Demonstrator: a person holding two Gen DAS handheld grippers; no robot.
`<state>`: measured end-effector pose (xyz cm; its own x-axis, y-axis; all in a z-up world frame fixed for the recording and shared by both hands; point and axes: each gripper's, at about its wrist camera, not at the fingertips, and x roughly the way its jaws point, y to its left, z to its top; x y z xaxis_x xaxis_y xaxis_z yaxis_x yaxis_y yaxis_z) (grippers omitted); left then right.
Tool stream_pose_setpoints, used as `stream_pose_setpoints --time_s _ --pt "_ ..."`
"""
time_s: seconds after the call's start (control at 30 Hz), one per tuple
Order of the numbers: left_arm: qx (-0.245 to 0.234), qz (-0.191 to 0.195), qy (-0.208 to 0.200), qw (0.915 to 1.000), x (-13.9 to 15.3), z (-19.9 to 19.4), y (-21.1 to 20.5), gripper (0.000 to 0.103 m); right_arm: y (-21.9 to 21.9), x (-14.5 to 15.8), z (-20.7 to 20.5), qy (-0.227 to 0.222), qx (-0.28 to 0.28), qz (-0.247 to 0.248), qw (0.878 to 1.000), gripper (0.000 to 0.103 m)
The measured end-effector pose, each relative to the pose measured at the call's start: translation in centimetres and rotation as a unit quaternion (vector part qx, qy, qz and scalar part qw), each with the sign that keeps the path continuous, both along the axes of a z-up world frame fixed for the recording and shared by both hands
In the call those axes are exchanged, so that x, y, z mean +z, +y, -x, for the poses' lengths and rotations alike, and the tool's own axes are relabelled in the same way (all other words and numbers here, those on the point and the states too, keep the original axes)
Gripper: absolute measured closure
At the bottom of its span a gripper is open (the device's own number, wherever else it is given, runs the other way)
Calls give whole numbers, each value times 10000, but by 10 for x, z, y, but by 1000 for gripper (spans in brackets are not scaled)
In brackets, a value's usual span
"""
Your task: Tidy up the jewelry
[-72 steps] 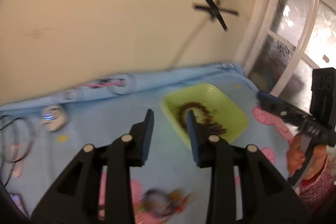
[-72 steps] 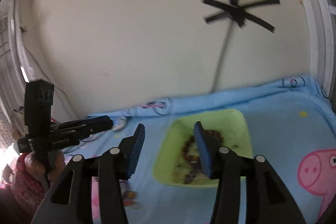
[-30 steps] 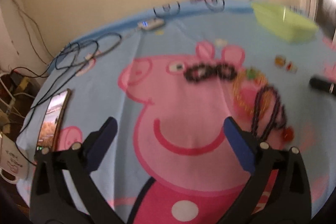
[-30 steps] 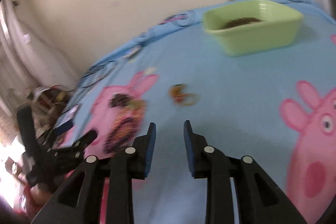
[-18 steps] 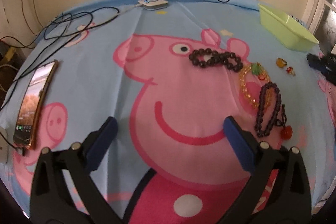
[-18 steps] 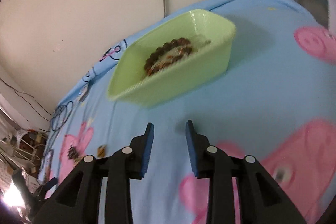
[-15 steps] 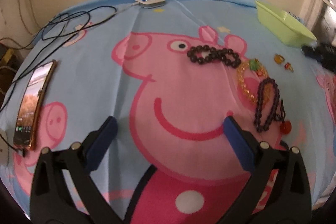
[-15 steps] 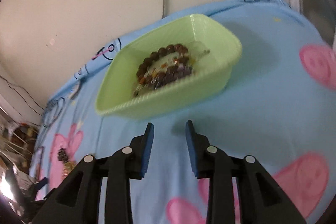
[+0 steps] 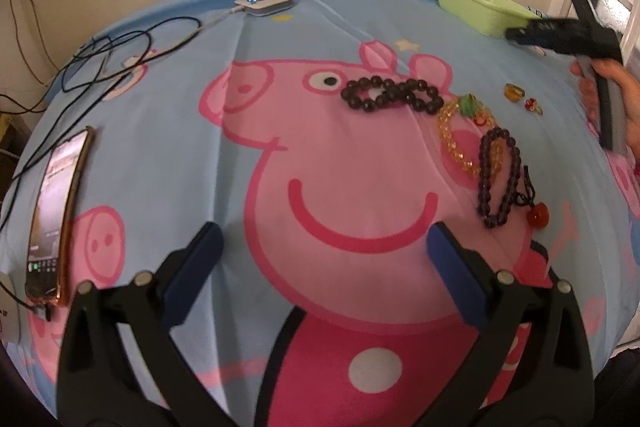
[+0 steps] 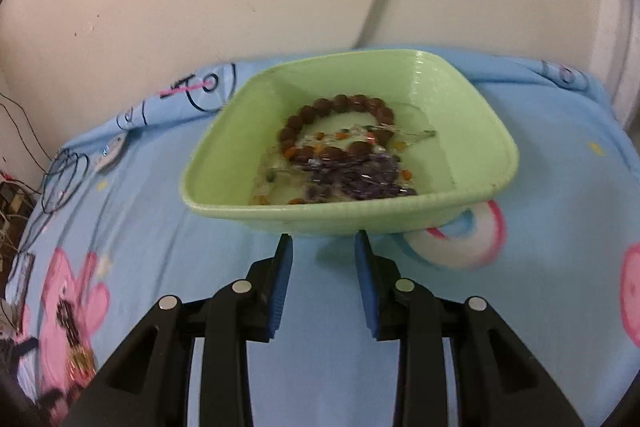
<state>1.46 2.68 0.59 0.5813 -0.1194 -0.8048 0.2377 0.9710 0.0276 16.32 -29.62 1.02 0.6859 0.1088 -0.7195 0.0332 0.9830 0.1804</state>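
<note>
From the right wrist view, the near wall of the green tray (image 10: 344,215) hides the lower part of the purple beads (image 10: 360,179) and whatever lies beneath them. The tangle of small clear and orange pieces (image 10: 340,143) is too fine to sort out. At the lower left of that frame, the bracelets on the sheet (image 10: 70,323) smear into blur. In the left wrist view, the person's hand (image 9: 624,107) is cut off at the right edge, and the phone (image 9: 54,215) screen is unreadable.
</note>
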Motion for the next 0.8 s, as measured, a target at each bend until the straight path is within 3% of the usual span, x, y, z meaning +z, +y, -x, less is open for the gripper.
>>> stream_pose_setpoints --time_s 0.17,0.33,0.6,0.8 --pt "-1 11 4 10000 0 0 -1 5 27 3 2 -50 248 -8 9997 96" --pt "38 -1 -10 10000 1 1 -3 5 53 4 56 -39 598 -623 9963 96" --pt "-136 103 -77 9998 0 -27 -19 5 84 -3 103 -83 610 -756 9952 93" --pt "-147 109 -104 9998 -1 -27 -20 5 61 -11 108 -161 410 -1665 9851 93"
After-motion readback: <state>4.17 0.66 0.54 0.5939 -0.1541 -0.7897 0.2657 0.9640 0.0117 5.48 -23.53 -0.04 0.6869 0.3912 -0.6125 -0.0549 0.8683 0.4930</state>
